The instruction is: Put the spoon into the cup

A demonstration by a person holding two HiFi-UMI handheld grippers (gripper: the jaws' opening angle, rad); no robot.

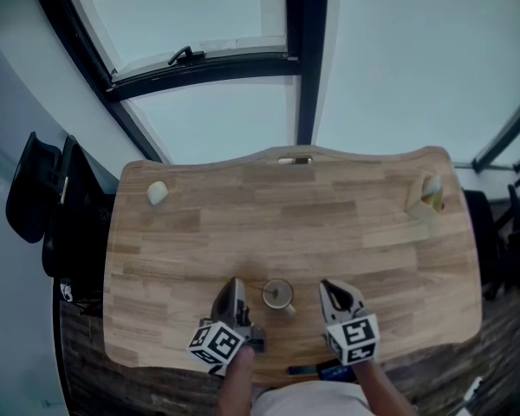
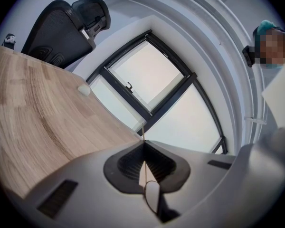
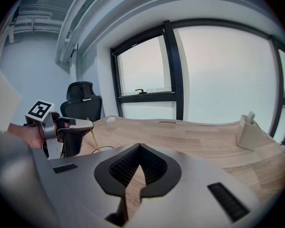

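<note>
Clamped edge-on in the shut jaws of the left tool (image 2: pixel 143 144) is the spoon (image 2: pixel 151 196), a thin shaft running along the jaw line with a rounded end nearer the camera. From the head view, the cup (image 1: pixel 278 295) stands upright on the tabletop (image 1: pixel 286 215) just to that tool's right, between both tools. The right tool (image 1: pixel 332 289) has its jaws together on nothing. The left is the one to swing in and tip the spoon's long axis down into the cup's mouth.

Thin gold spoon (image 2: pixel 152 196) clamped in jaws, cup (image 1: pixel 278 295) upright
</note>
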